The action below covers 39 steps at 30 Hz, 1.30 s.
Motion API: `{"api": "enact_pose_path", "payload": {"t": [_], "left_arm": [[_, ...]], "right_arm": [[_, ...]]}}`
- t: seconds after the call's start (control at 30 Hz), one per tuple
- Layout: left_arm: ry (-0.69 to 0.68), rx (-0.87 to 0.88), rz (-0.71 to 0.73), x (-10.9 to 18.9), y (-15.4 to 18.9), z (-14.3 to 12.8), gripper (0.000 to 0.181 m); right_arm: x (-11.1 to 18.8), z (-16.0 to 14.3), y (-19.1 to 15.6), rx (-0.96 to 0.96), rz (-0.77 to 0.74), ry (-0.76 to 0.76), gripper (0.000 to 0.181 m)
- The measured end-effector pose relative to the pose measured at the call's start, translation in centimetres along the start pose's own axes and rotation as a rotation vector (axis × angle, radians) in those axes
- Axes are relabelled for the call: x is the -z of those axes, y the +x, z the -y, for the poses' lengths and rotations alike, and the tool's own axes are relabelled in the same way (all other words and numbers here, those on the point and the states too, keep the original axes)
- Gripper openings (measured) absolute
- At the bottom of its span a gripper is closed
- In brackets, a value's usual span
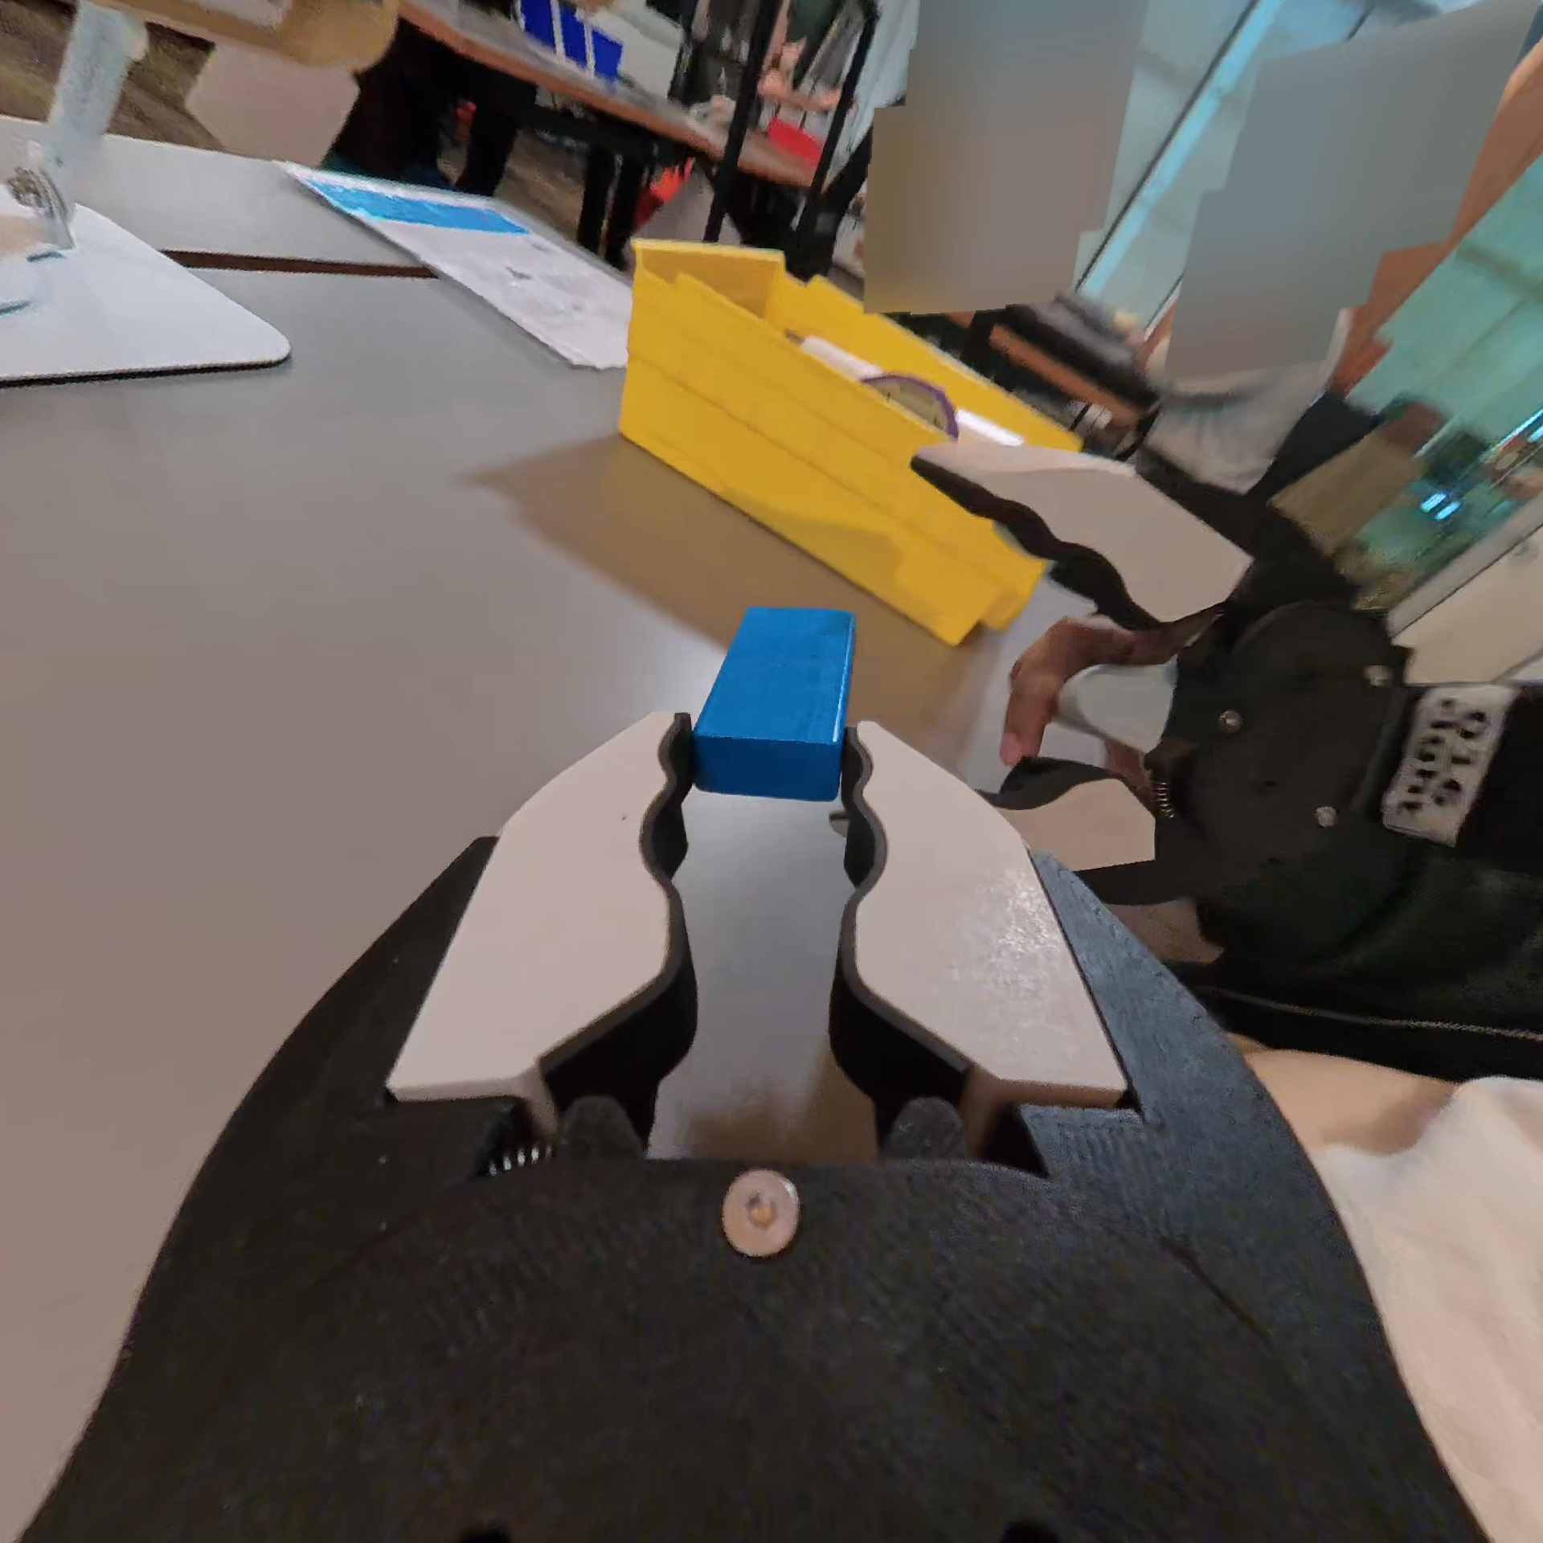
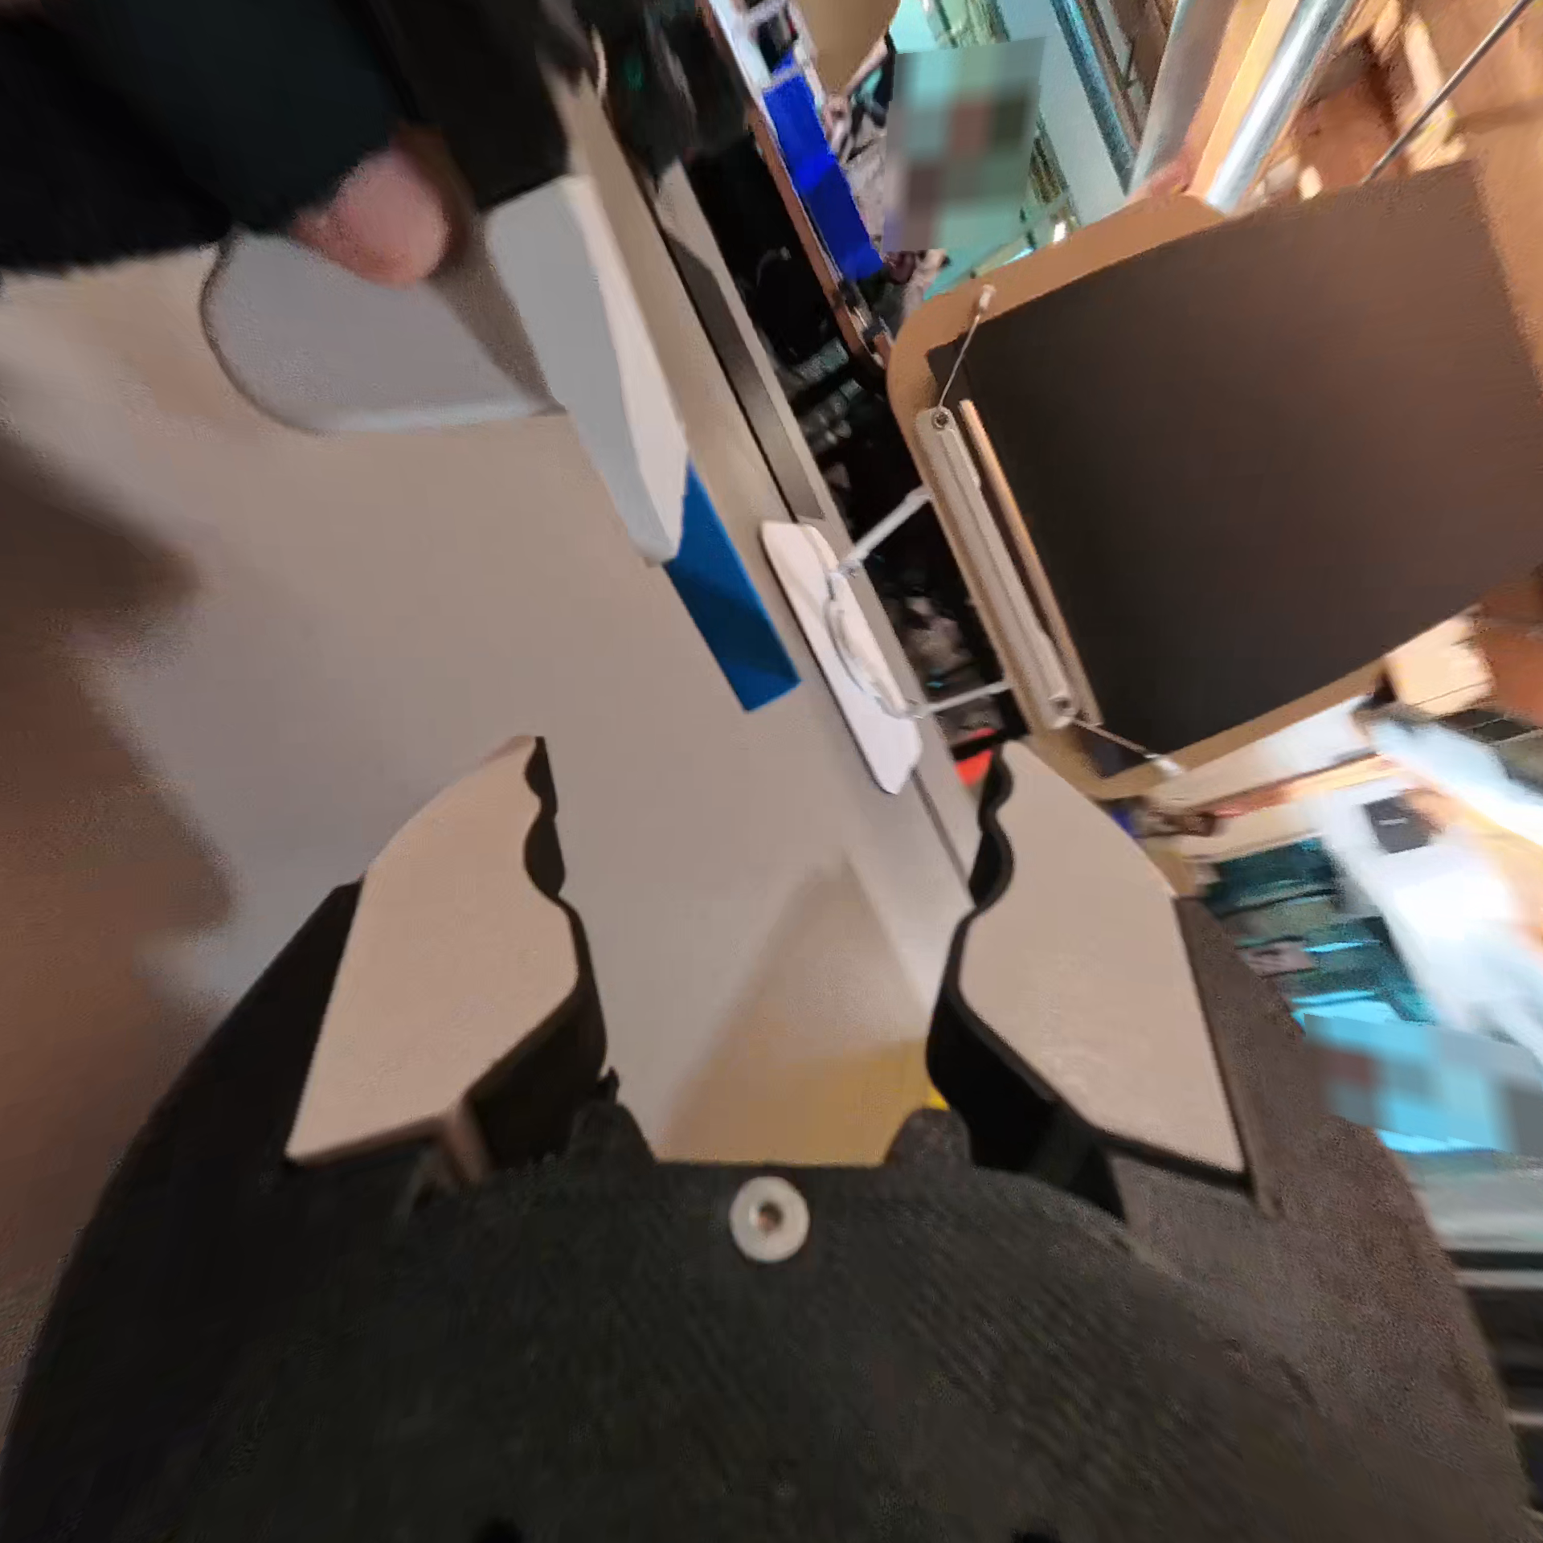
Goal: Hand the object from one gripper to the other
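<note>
My left gripper point(image 1: 766, 756) pinches a blue block point(image 1: 781, 697) above the grey table point(image 1: 292, 584) — my right gripper point(image 2: 772, 801) gapes wide, empty.

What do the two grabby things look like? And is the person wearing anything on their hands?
Both look alike. The left gripper and right gripper each have two flat light-grey fingers with wavy black inner edges, set on a rough, textured black body with a silver screw in the middle. The right gripper also carries a black-and-white patterned tag. The hand seems to wear a black fingerless glove.
</note>
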<state>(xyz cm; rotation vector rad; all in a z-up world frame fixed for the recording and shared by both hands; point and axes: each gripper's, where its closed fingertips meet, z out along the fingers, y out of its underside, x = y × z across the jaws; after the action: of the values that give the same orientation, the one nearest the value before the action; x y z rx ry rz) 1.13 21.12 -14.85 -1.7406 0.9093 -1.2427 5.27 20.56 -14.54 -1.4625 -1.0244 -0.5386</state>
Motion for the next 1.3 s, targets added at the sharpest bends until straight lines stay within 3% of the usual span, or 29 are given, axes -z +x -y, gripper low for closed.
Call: {"api": "enact_pose_path", "payload": {"t": [0.13,0.2,0.3,0.37,0.43,0.53,0.67,0.87,1.0,1.1,1.17,1.3], "left_arm": [[0.120,0.047,-0.059,1.0,-0.4,1.5,0.035],[0.126,-0.073,-0.050,1.1,-0.1,1.8,0.035],[0.119,-0.317,-0.048,1.0,1.6,2.1,0.035],[0.103,-0.444,-0.054,0.8,2.7,1.7,0.035],[0.107,-0.523,-0.077,0.5,3.5,1.5,0.035],[0.091,-0.571,-0.116,0.1,4.3,1.0,0.035],[0.097,-0.603,-0.164,-0.2,5.4,0.6,0.035],[0.086,-0.646,-0.172,-0.5,5.8,0.2,0.036],[0.073,-0.623,-0.148,-0.8,5.5,-0.1,0.038],[0.116,-0.479,-0.153,-0.7,5.1,0.8,0.065],[0.149,-0.341,-0.206,-0.4,4.9,1.3,0.065],[0.195,0.024,-0.463,0.6,6.2,2.0,0.046]], "right_arm": [[0.4,0.8,0.5,-0.437,0.176,0.137,0.099],[1.0,2.0,0.6,-0.787,0.352,0.223,0.097],[2.6,3.5,1.5,-1.273,0.614,0.369,0.060],[2.8,2.9,2.4,-1.560,0.752,0.380,0.059],[2.7,2.0,2.4,-1.716,0.858,0.332,0.063],[3.6,1.8,0.7,-1.720,1.069,0.241,0.044],[4.3,2.8,0.6,-1.803,1.217,0.310,0.029],[4.4,3.0,0.3,-1.828,1.269,0.325,0.020],[4.1,2.6,0.6,-1.812,1.227,0.337,0.016],[4.0,2.0,2.1,-1.804,1.152,0.424,0.016],[4.0,1.6,3.2,-1.769,1.085,0.478,0.016],[4.6,2.2,4.4,-1.518,0.932,0.615,0.016]]}}
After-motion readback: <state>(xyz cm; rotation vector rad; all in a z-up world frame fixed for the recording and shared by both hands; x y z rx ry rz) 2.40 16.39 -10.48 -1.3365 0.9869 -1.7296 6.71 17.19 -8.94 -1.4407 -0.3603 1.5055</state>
